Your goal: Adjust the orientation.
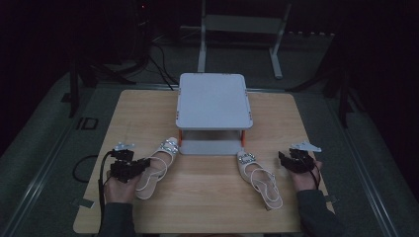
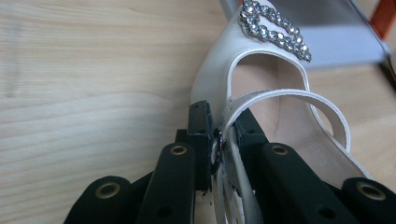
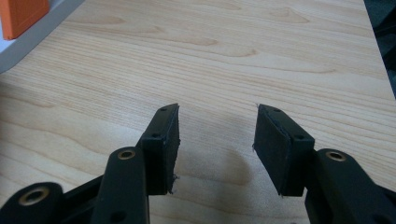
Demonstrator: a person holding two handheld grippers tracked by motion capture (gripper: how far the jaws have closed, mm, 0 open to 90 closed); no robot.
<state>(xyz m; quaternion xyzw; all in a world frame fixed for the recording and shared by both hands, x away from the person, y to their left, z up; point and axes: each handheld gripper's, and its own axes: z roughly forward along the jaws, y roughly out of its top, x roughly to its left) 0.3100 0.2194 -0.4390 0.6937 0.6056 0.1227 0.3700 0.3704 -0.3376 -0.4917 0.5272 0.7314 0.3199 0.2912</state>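
Clamping the left tool (image 2: 223,140) on the sandal strap (image 2: 280,95), low over table (image 2: 84,84)

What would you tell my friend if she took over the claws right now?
Left claw: shut on the strap of the left white sandal, near the shelf's left front corner.
Right claw: open, holds nothing, over bare table right of the right white sandal.
Done: left sandal gripped.
Left, probably: put it on the shelf, then the right sandal, not yet touched.
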